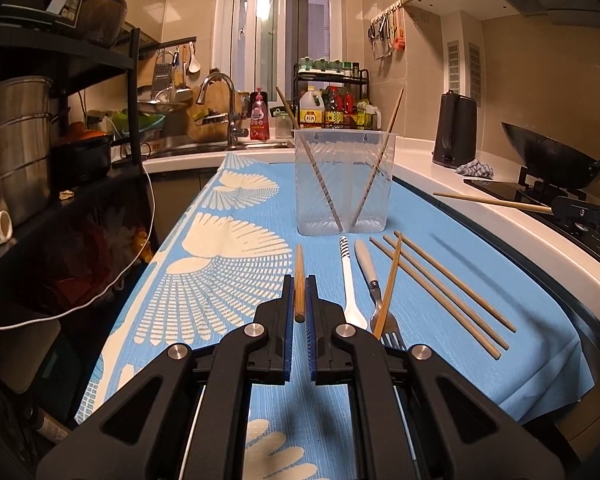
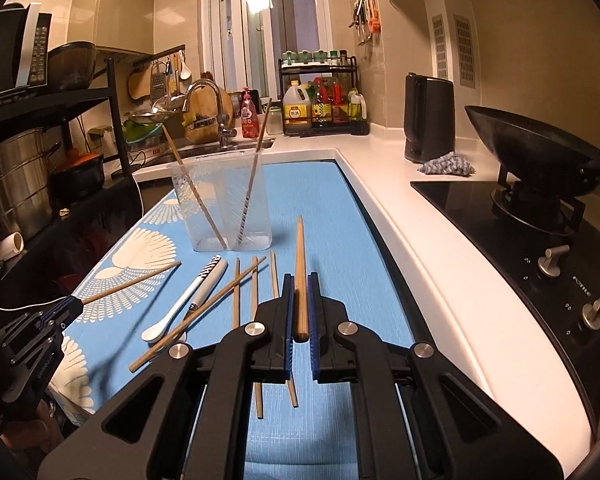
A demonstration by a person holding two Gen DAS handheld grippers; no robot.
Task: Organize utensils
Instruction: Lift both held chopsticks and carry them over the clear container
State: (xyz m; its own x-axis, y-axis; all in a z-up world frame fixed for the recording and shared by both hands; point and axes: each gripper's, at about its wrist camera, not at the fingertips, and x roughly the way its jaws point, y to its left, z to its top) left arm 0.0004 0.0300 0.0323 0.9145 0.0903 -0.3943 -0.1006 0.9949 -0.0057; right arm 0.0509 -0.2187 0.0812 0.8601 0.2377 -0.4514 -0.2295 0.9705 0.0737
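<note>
In the clear holder [image 1: 345,184] at the far end of the blue cloth [image 1: 240,248], two chopsticks stand. Left gripper [image 1: 299,300] and right gripper [image 2: 300,304] each clamp one chopstick above the cloth. Remaining on the cloth: four chopsticks [image 1: 440,292], spoon [image 1: 350,284], fork [image 1: 374,284].

2 wrist views face the shared holder [image 1: 345,184].

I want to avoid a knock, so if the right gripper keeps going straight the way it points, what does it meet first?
Probably the blue cloth just right of the clear container; the right gripper, clamped on a chopstick, points slightly down. Depth is unclear.
</note>
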